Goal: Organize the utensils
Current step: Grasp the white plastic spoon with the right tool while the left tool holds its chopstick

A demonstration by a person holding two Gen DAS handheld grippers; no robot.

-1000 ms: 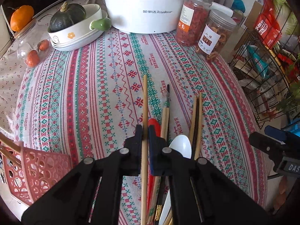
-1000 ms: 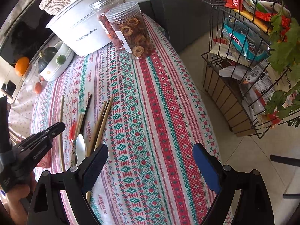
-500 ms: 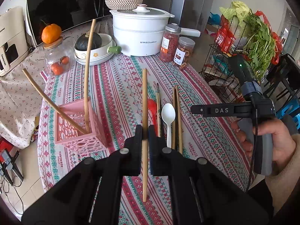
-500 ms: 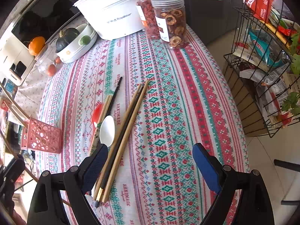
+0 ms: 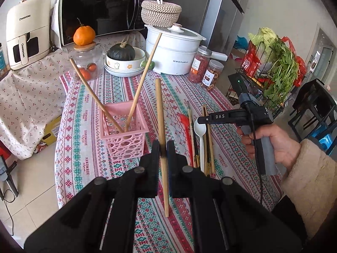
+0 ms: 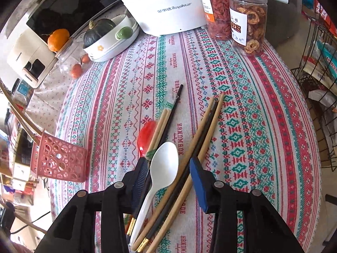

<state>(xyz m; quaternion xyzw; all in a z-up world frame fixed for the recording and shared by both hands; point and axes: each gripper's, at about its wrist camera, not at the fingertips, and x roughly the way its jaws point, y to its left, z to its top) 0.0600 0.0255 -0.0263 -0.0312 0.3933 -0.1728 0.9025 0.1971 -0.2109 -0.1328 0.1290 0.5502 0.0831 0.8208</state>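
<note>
My left gripper [image 5: 163, 147] is shut on a wooden chopstick [image 5: 161, 124] and holds it upright in the air, right of a pink basket [image 5: 124, 136] that holds two leaning chopsticks [image 5: 141, 86]. My right gripper [image 6: 168, 169] is open, low over the utensil pile, its jaws on either side of a white spoon [image 6: 162, 168] and several chopsticks [image 6: 202, 132]. A red spoon [image 6: 146, 132] lies left of them. The right gripper also shows in the left wrist view [image 5: 202, 119], over the pile. The basket also shows in the right wrist view [image 6: 56, 160].
At the table's back stand a white Royalstar pot [image 5: 174, 52], two jars [image 5: 207, 69], a bowl with a dark squash [image 5: 124, 60] and a glass jar [image 5: 86, 63] topped by an orange. A wire rack with vegetables [image 5: 271, 69] stands to the right. A microwave [image 5: 101, 10] is behind.
My left gripper lifted the chopstick off the table and drew back, bringing the basket into view. My right gripper came down and forward over the white spoon and chopsticks.
</note>
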